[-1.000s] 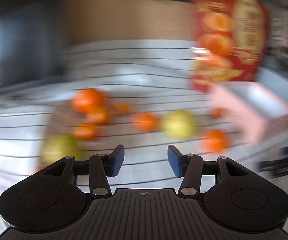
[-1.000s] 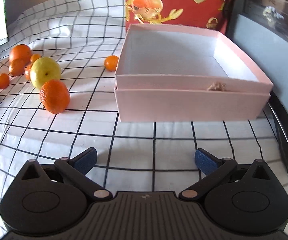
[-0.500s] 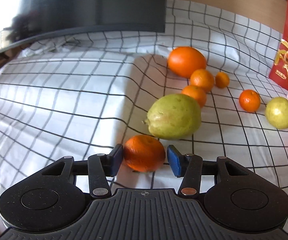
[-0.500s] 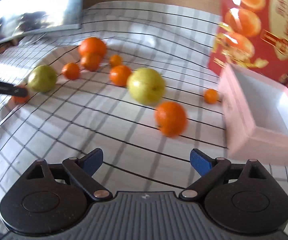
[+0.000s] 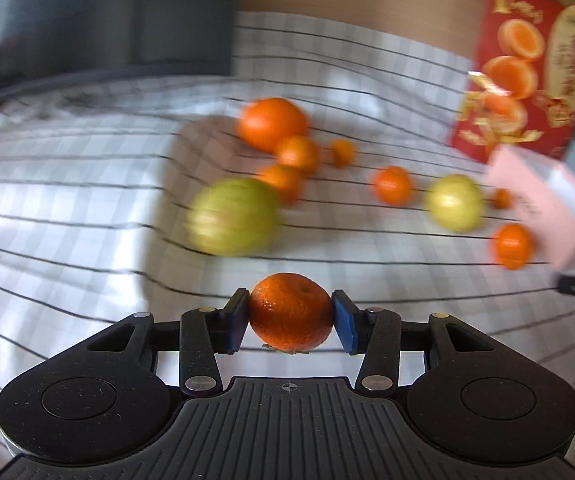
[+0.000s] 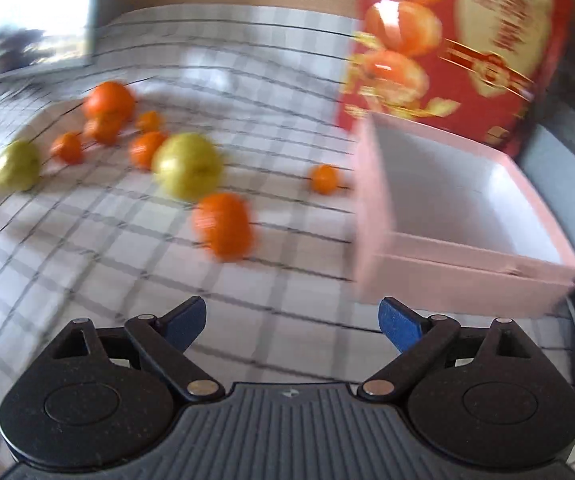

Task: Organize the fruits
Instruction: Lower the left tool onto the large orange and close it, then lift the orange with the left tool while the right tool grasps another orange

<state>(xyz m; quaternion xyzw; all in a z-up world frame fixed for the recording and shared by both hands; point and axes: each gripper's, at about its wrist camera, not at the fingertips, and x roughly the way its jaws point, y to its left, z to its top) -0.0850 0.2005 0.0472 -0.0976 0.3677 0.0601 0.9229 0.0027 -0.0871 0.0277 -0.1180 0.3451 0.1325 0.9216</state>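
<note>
— How is the left hand-held gripper [image 5: 290,314] set?

— It is closed on a small mandarin [image 5: 290,311], which is pressed between the two blue pads just ahead of the camera and appears lifted clear of the checked cloth [image 5: 67,208]. The jaws have just been closing, with the fruit between them.

— And which way is the pink box [image 5: 543,208] found from it?

— Ahead and well to the right in the left wrist view, beyond a yellow-green fruit [image 5: 453,203] and an orange one [image 5: 512,245] lying just beside the box wall. A sweep to the right is judged to be what the carry calls for.

— Is the right hand-held gripper [image 6: 292,322] nearer to the box?

— Yes. The box [image 6: 371,216] is seen close ahead of it, to the right, its white inside looking bare. Those jaws are held wide with nothing between them; they have narrowed slightly.

— What is left loose?

— A larger pear-like fruit [image 5: 233,216] and a cluster of oranges [image 5: 273,124] beyond it, all on the cloth, well apart from the box. Much is blurred, so finer details cannot be told.
</note>
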